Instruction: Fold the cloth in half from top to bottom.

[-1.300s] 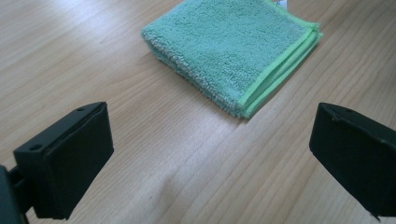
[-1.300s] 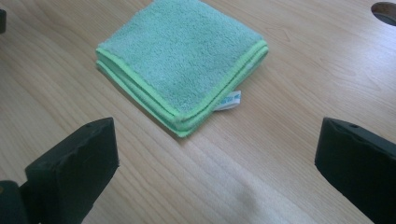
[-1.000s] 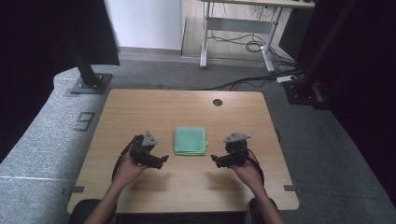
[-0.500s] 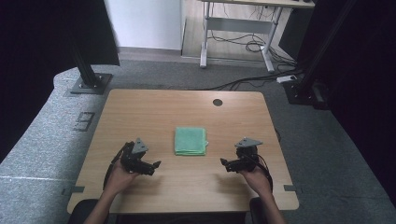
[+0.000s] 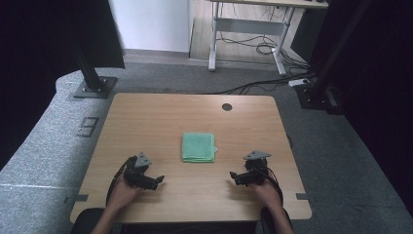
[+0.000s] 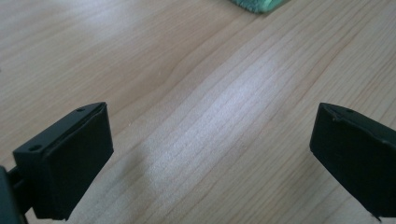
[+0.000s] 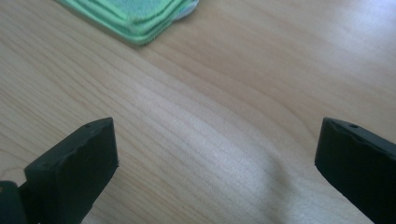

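a wooden table (image 5: 160,117) seen from above, with a person's forearms coming in from the near edge. at the left, the left gripper (image 5: 157,181) rests low over the near part of the table, held in the person's left hand (image 5: 122,192); its two black jaws stand wide apart with bare wood between them. in the middle of the table lies a folded green cloth (image 5: 198,146), square and flat, apart from both grippers. at the right, the right gripper (image 5: 234,176) sits low near the table's near edge in the right hand (image 5: 265,190), jaws also spread wide and holding nothing. each gripper points inward, towards the other.
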`<action>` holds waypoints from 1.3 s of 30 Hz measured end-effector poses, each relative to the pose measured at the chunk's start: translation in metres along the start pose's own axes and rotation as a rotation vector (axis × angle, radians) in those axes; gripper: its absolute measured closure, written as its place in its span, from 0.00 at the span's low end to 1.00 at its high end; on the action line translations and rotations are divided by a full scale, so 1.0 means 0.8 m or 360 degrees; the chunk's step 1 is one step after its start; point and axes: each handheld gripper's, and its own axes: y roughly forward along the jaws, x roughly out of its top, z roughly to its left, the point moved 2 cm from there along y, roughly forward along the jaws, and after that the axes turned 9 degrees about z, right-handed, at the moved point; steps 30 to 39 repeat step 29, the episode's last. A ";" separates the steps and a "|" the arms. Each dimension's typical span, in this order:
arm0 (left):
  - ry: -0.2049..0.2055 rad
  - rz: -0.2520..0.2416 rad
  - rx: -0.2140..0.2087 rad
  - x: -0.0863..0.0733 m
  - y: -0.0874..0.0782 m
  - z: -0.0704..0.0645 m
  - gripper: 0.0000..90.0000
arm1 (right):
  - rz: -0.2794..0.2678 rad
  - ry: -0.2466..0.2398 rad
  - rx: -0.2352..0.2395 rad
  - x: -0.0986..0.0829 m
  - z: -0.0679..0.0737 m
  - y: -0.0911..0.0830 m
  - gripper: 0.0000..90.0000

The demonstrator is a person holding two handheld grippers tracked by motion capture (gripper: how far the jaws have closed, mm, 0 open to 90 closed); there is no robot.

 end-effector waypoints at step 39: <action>-0.0070 0.0077 -0.0001 0.002 0.017 -0.009 0.00 | 0.0002 -0.0042 0.0002 -0.011 0.014 0.025 0.00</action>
